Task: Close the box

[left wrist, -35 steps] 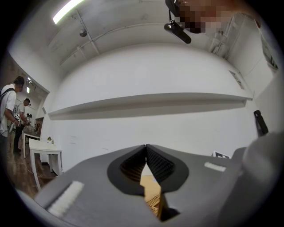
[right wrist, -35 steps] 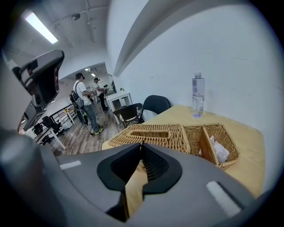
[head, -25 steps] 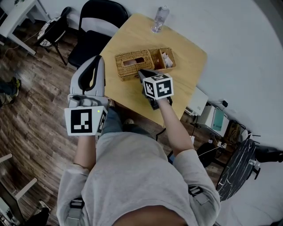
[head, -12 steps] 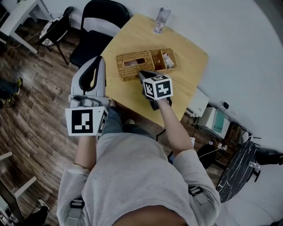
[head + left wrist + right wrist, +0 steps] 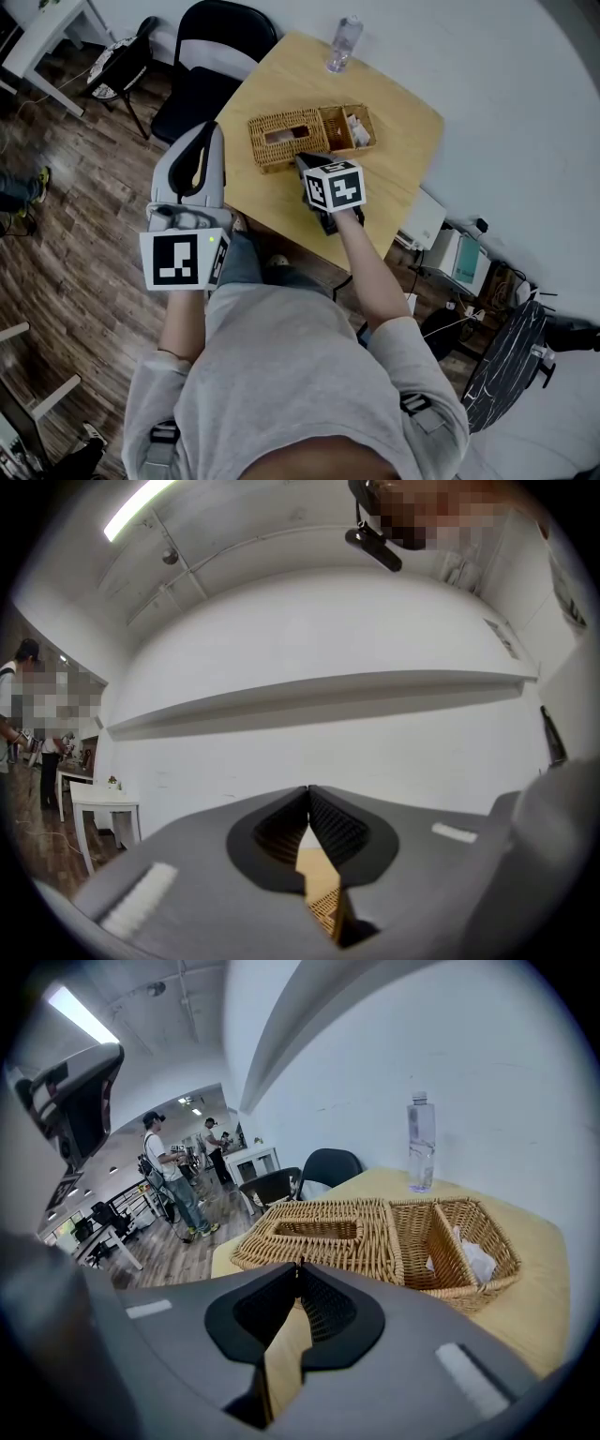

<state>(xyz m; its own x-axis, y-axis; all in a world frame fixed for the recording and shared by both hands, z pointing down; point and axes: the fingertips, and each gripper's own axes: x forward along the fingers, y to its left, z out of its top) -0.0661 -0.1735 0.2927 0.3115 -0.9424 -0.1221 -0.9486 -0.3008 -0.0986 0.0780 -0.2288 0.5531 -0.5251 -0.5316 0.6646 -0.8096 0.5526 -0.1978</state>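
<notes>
Desk holds the wicker box; left gripper and right gripper jaws together, empty: a push could skid it

White wall, dark wood floor, black chair, white side table, ceiling strip light

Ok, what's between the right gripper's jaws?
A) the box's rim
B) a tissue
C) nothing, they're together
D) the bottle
C: in the right gripper view the right gripper has its jaws together and bare, with the box past their tips.
</notes>
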